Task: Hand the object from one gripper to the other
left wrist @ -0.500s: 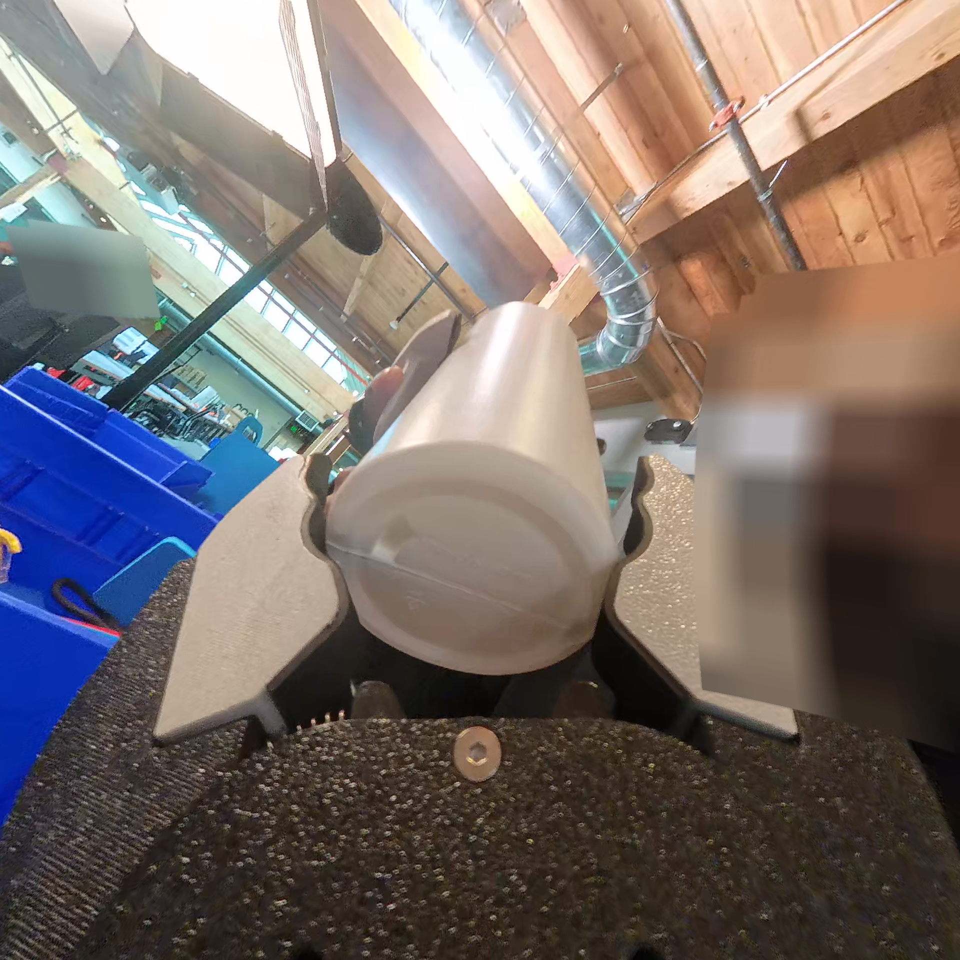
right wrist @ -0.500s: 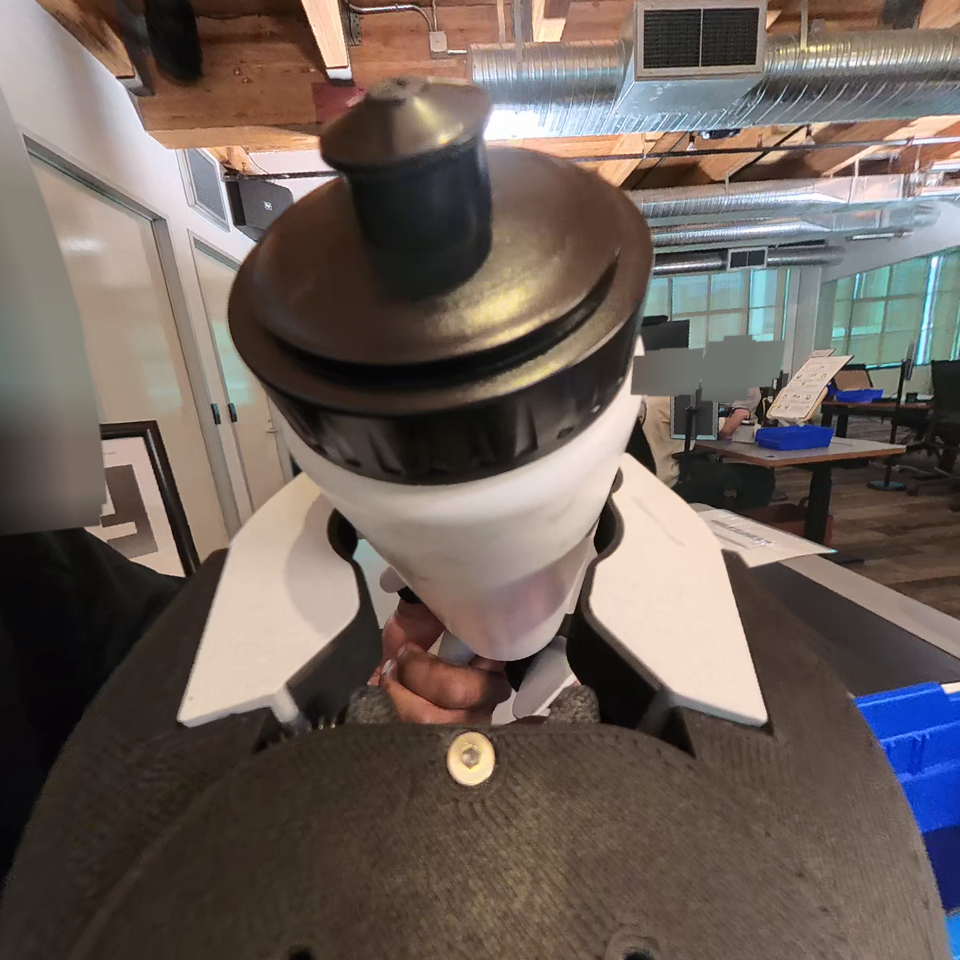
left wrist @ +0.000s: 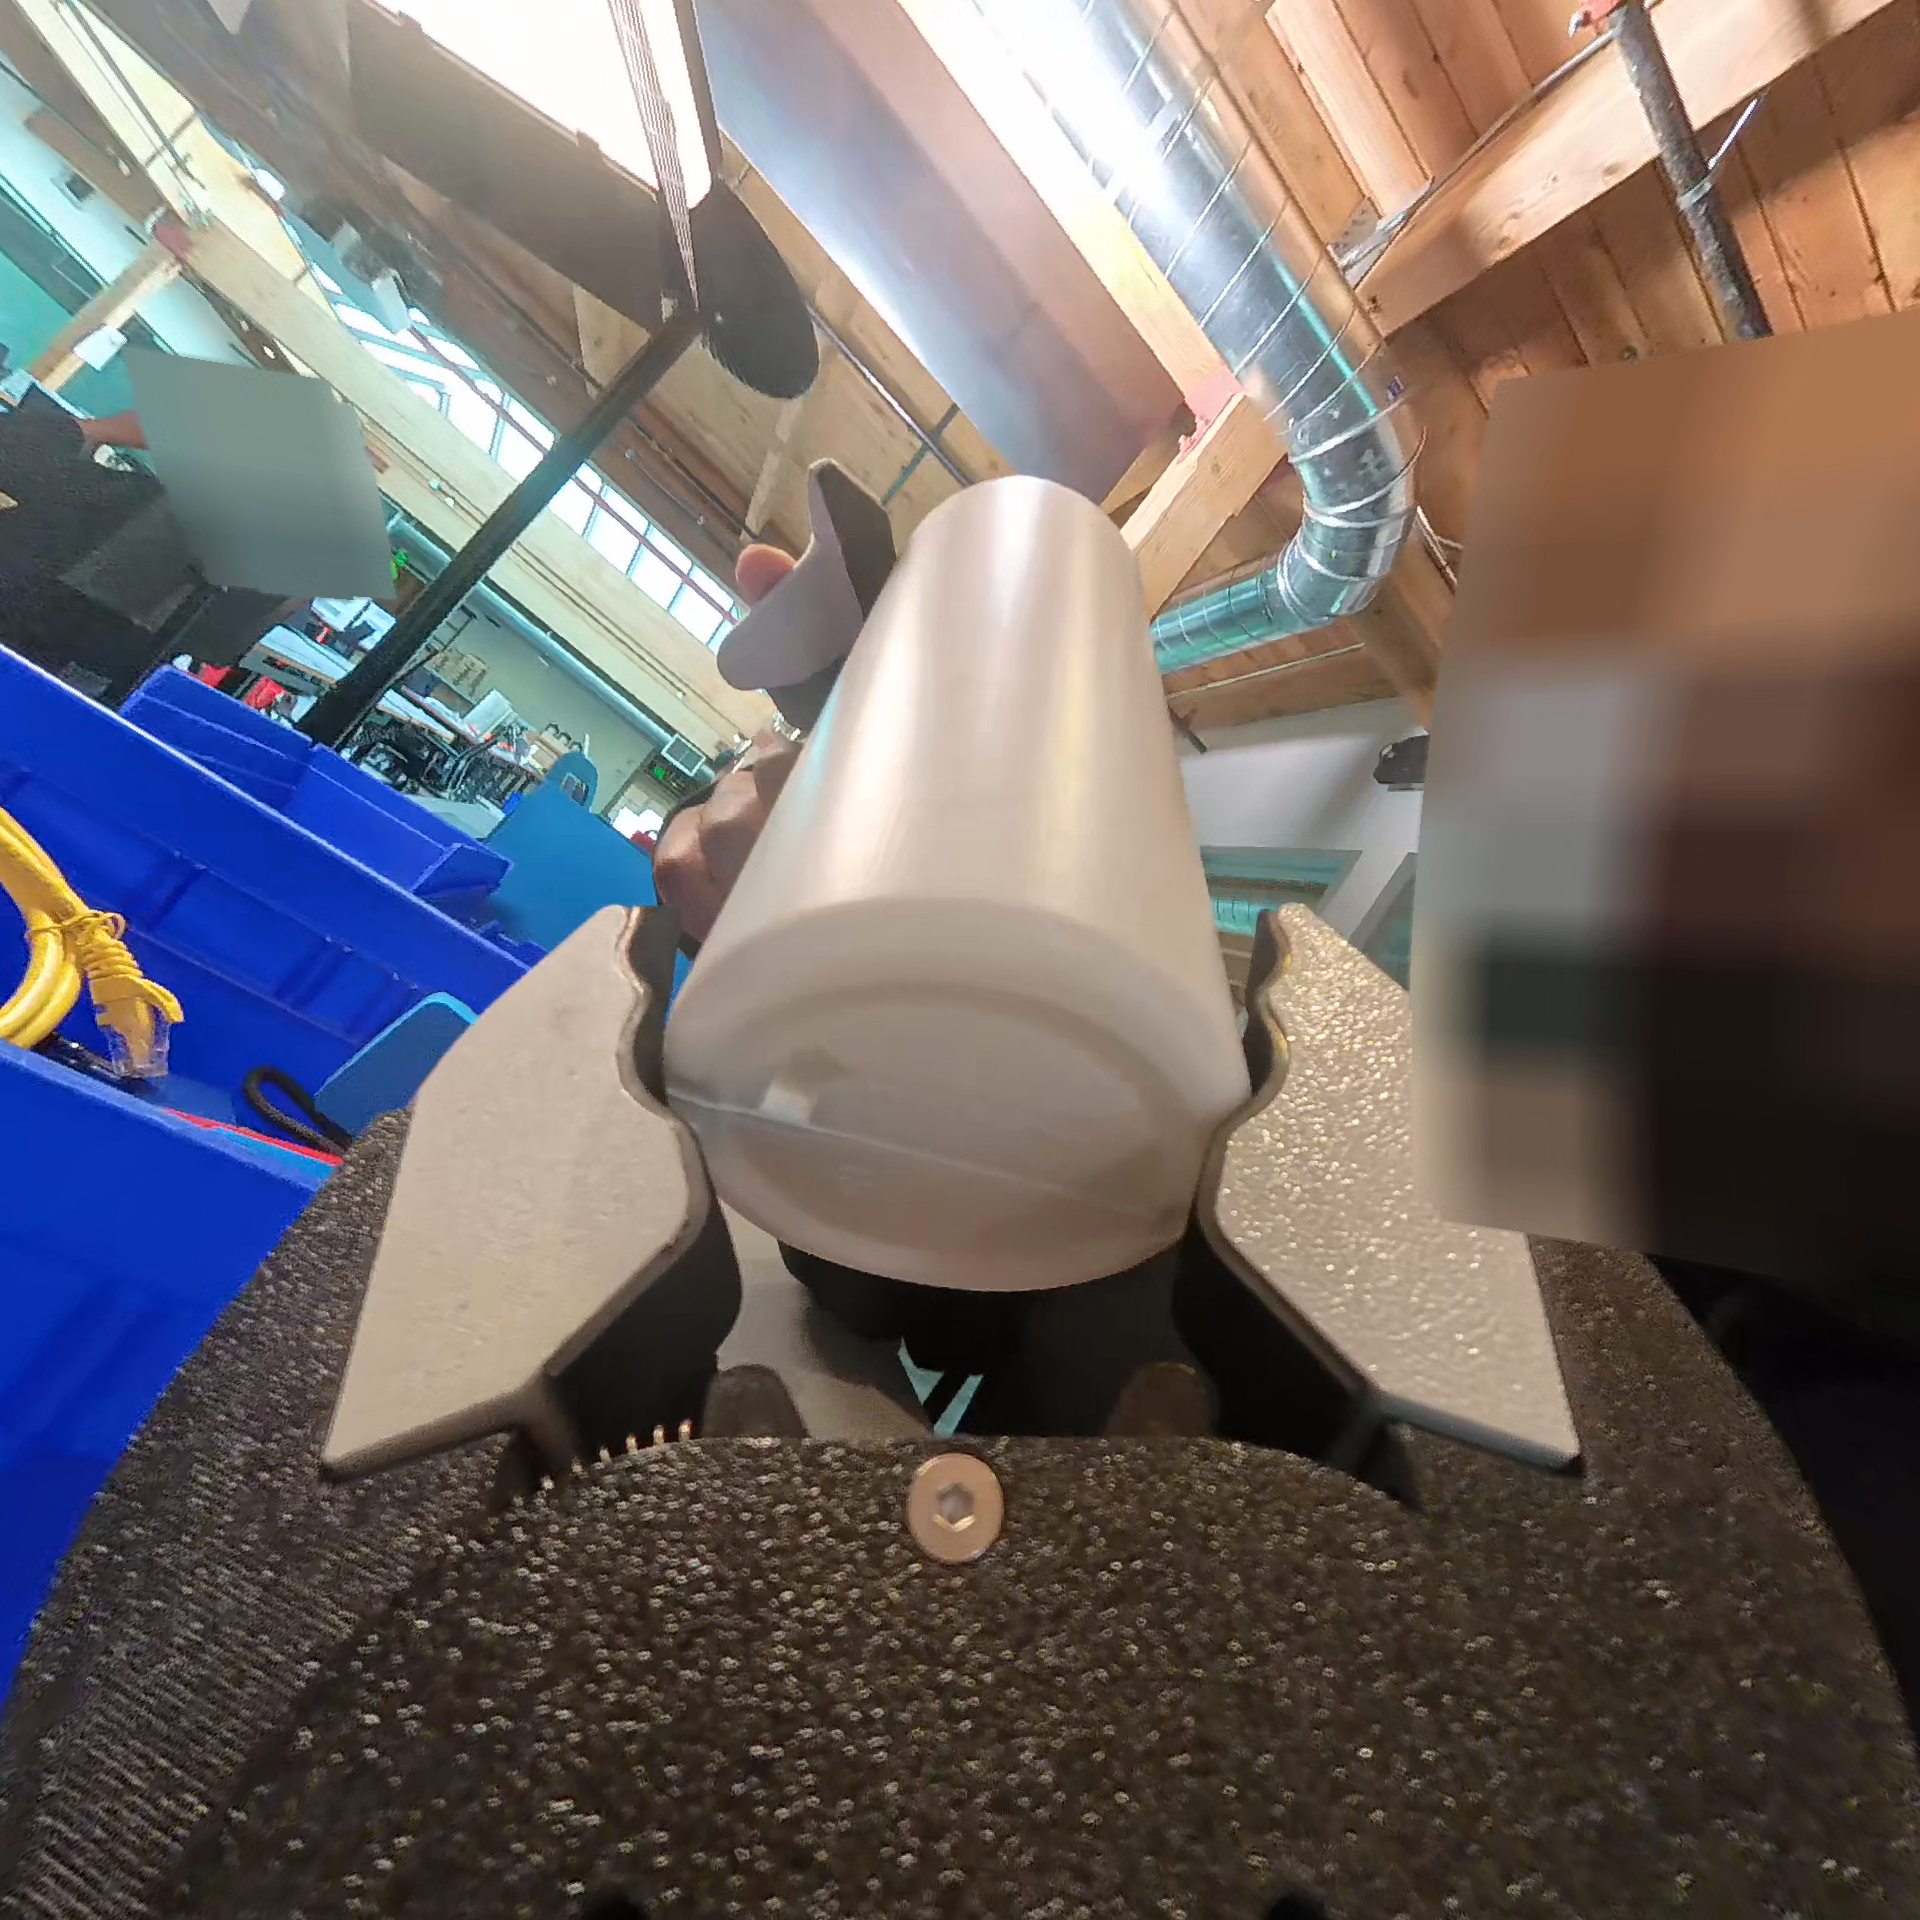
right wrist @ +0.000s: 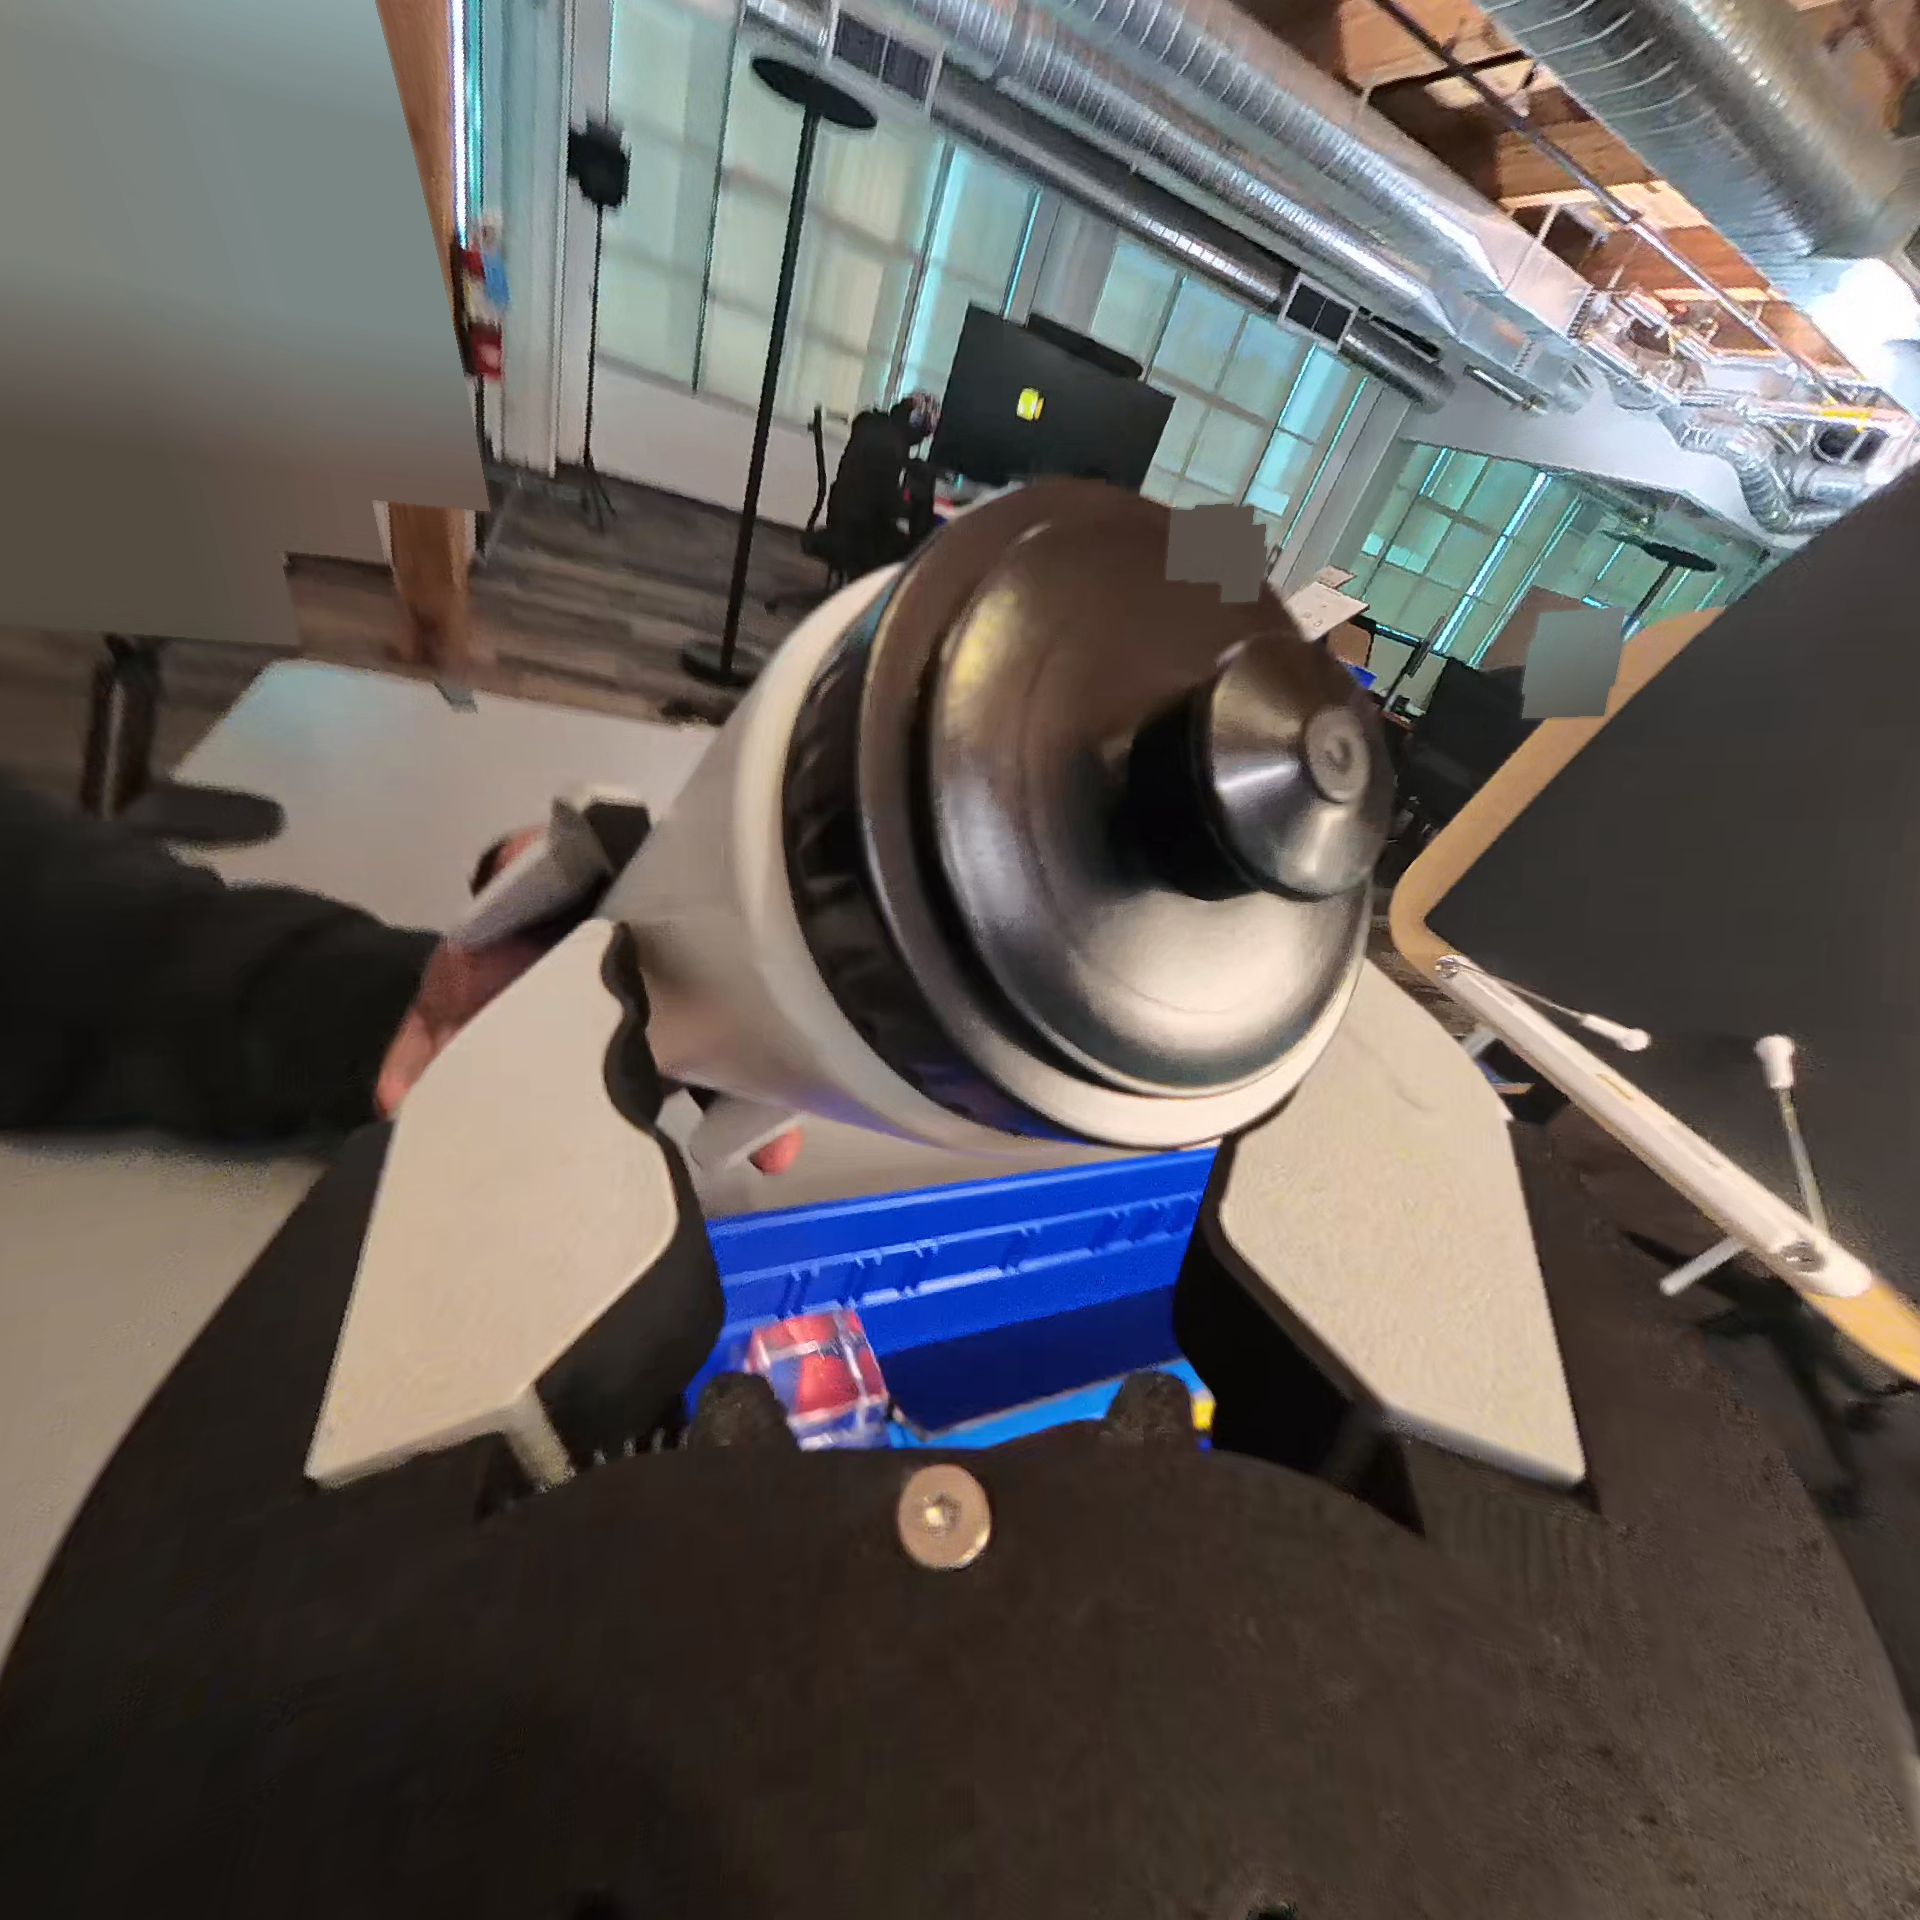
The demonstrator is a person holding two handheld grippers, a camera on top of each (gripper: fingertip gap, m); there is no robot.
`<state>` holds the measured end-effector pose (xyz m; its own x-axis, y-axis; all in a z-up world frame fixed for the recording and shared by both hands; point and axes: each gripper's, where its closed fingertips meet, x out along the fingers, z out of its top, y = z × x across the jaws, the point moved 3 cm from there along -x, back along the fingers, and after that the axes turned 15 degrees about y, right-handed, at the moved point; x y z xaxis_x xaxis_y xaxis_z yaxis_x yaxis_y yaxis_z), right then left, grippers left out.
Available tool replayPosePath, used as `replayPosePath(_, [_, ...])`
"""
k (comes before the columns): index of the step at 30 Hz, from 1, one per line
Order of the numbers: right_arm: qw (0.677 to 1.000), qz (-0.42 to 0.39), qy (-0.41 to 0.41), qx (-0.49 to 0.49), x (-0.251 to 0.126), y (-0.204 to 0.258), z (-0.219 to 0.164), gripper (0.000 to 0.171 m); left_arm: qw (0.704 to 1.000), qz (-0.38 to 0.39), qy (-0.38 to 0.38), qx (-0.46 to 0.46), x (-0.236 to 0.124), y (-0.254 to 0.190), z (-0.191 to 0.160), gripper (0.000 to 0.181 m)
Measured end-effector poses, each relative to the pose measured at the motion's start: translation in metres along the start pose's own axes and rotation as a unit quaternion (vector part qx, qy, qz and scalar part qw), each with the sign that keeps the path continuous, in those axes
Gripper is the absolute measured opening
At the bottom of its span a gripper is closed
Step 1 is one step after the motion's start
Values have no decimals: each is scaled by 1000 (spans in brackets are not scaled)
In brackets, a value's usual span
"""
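A white bottle [left wrist: 987, 831] with a black cap [right wrist: 1122, 831] is held in the air. My left gripper [left wrist: 951, 935] is shut on its flat bottom end, with both fingers pressed on the sides. My right gripper [right wrist: 977, 987] stands around the cap end with its jaws apart, and the bottle [right wrist: 727, 935] lies tilted across them. One right finger [left wrist: 800, 603] shows beside the bottle's far end in the left wrist view. The left gripper's finger [right wrist: 540, 862] and a hand in a dark sleeve show behind the bottle in the right wrist view.
Blue bins [left wrist: 156, 883] lie to the left, one holding a yellow cable [left wrist: 94, 966]. A blue bin [right wrist: 935, 1247] with a clear red item [right wrist: 821, 1371] sits below the right gripper. A white table [right wrist: 364, 779] is behind and a black panel [right wrist: 1714, 779] stands at the right.
My right gripper's jaws have widened and it has swung down from facing the ceiling. The bottle now sits tilted in its view. My left gripper has kept its hold on the bottom.
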<state>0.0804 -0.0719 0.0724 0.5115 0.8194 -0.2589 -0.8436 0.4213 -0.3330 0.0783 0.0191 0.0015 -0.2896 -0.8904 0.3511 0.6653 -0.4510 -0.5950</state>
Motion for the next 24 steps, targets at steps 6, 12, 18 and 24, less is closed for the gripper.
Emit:
replayPosePath(6, [995, 35, 38, -83, -9, 15, -8, 111, 995, 11, 95, 8, -3, -9, -9, 107])
replayPosePath(12, [988, 79, 37, -129, -17, 34, -9, 111, 994, 10, 108, -9, -10, -8, -11, 107])
replayPosePath(18, [982, 99, 50, -152, -20, 42, -12, 106, 994, 27, 105, -30, -15, 1, -10, 106])
replayPosePath(24, [968, 47, 113, -221, -16, 39, -27, 98, 991, 66, 109, -29, -18, 8, -10, 106])
